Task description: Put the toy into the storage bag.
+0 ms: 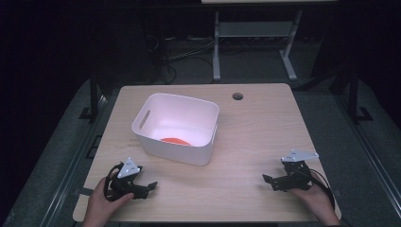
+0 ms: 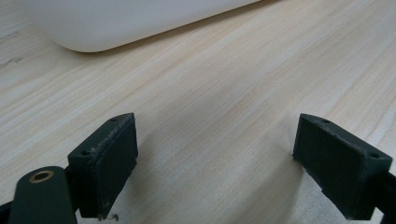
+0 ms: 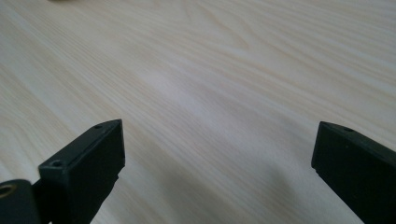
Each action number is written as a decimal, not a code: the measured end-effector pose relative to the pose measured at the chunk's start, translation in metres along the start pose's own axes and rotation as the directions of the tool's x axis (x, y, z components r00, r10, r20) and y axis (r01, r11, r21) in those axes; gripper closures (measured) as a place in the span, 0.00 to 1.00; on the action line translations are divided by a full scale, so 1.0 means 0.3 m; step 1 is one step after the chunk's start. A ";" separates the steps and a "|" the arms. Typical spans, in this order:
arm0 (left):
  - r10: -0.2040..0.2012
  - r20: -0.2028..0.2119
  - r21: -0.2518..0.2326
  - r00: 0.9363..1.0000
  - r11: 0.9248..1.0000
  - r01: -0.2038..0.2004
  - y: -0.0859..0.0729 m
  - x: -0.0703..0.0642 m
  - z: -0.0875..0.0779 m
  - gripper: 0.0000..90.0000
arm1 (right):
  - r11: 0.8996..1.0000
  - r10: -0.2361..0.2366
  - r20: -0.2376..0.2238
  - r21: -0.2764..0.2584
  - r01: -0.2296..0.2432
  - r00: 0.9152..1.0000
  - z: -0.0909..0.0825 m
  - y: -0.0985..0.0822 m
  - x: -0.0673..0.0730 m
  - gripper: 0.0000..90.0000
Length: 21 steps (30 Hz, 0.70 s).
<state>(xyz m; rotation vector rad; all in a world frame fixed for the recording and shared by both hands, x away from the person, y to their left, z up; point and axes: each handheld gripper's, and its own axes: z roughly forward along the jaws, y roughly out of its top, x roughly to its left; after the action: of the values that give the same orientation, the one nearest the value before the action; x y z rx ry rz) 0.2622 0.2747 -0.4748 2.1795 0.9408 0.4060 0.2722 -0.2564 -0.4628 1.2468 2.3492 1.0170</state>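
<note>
A white plastic bin stands on the light wooden table, left of centre, with a slot handle in its left wall. Something orange lies on its floor. My left gripper rests at the front left of the table, held by a hand, open with nothing between its jaws; the bin's rounded corner lies just ahead of it. My right gripper rests at the front right, also open over bare wood.
A round cable hole sits near the table's far edge. Beyond the table stand a white desk frame and cables on a dark floor. Bare tabletop lies between the two grippers and right of the bin.
</note>
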 end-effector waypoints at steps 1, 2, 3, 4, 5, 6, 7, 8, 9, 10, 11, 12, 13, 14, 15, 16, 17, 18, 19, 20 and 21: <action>-0.001 0.000 -0.001 1.000 1.000 0.001 0.000 0.000 0.000 0.14 | 1.000 -0.001 0.010 0.005 0.001 1.000 0.003 -0.008 -0.002 0.03; -0.001 0.000 -0.002 1.000 1.000 0.001 0.000 0.000 0.000 0.14 | 1.000 0.002 0.016 0.012 -0.002 1.000 0.005 -0.014 -0.002 0.03; -0.001 -0.001 -0.002 1.000 1.000 0.001 0.000 0.000 0.000 0.14 | 1.000 0.001 0.020 0.015 -0.002 1.000 0.008 -0.018 -0.003 0.03; 0.000 -0.001 -0.002 1.000 1.000 0.000 0.000 0.000 0.000 0.14 | 1.000 0.002 0.028 0.021 -0.003 1.000 0.012 -0.024 -0.003 0.03; 0.000 0.000 -0.002 1.000 1.000 0.000 0.000 0.000 0.000 0.14 | 1.000 0.001 0.032 0.027 -0.002 0.999 0.015 -0.027 -0.004 0.03; -0.001 -0.001 -0.002 1.000 1.000 0.001 0.000 0.000 0.000 0.14 | 0.999 -0.001 0.036 0.034 0.000 0.999 0.018 -0.029 -0.004 0.03; 0.000 -0.001 -0.002 1.000 1.000 0.000 0.000 0.000 0.000 0.14 | 0.999 -0.002 0.044 0.039 0.001 0.999 0.022 -0.032 -0.003 0.03; 0.000 0.000 0.001 1.000 1.000 0.000 0.000 0.000 0.000 0.14 | 0.999 -0.004 0.046 0.043 0.002 0.999 0.025 -0.032 -0.002 0.03; -0.001 -0.001 -0.002 1.000 1.000 0.001 0.000 0.000 0.000 0.14 | 0.999 -0.004 0.046 0.045 0.002 0.999 0.027 -0.033 0.000 0.03; 0.000 -0.001 -0.002 1.000 1.000 0.000 0.000 0.000 0.000 0.14 | 0.999 -0.004 0.047 0.048 0.002 0.999 0.029 -0.034 0.001 0.03; 0.000 0.000 -0.001 1.000 1.000 0.000 0.000 0.000 0.000 0.14 | 0.999 -0.006 0.049 0.051 0.003 0.999 0.031 -0.035 0.001 0.03; 0.000 -0.001 -0.002 1.000 1.000 0.000 0.000 0.000 0.000 0.14 | 0.998 -0.008 0.048 0.055 0.006 0.999 0.033 -0.036 0.003 0.03; 0.000 0.000 -0.001 1.000 1.000 0.000 0.000 0.000 0.000 0.14 | 0.998 -0.011 0.046 0.056 0.008 0.999 0.035 -0.037 0.003 0.02; 0.000 -0.001 -0.002 1.000 1.000 0.000 0.000 0.000 0.000 0.14 | 0.998 -0.010 0.044 0.055 0.007 0.999 0.036 -0.037 0.004 0.02; -0.001 -0.001 -0.002 1.000 1.000 0.001 0.000 0.000 0.000 0.14 | 0.999 -0.009 0.043 0.054 0.007 0.999 0.036 -0.038 0.004 0.02; -0.001 0.000 -0.002 1.000 1.000 0.001 0.000 0.000 0.000 0.14 | 0.999 -0.009 0.041 0.052 0.007 0.999 0.037 -0.038 0.004 0.02; 0.000 0.000 0.000 1.000 1.000 0.000 0.000 0.000 0.000 0.14 | 0.999 -0.011 0.041 0.050 0.009 0.999 0.037 -0.039 0.004 0.02; 0.000 0.000 -0.002 1.000 1.000 0.000 0.000 0.000 0.000 0.14 | 0.999 -0.014 0.041 0.045 0.012 0.999 0.037 -0.040 0.003 0.02; -0.001 0.000 -0.002 1.000 1.000 0.001 0.000 0.000 0.000 0.14 | 0.999 -0.012 0.041 0.042 0.010 0.999 0.038 -0.041 0.004 0.02; 0.000 0.000 0.000 1.000 1.000 0.000 0.000 0.000 0.000 0.14 | 0.999 -0.011 0.041 0.040 0.010 0.999 0.038 -0.042 0.004 0.02; 0.000 0.000 -0.002 1.000 1.000 0.000 0.000 0.000 0.000 0.14 | 0.999 -0.007 0.041 0.042 0.005 0.999 0.037 -0.042 0.005 0.02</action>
<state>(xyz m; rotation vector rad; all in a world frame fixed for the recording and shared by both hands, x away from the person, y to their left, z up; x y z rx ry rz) 0.2621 0.2746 -0.4750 2.1778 0.9409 0.4068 0.2698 -0.2549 -0.4795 1.2627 2.3526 0.9359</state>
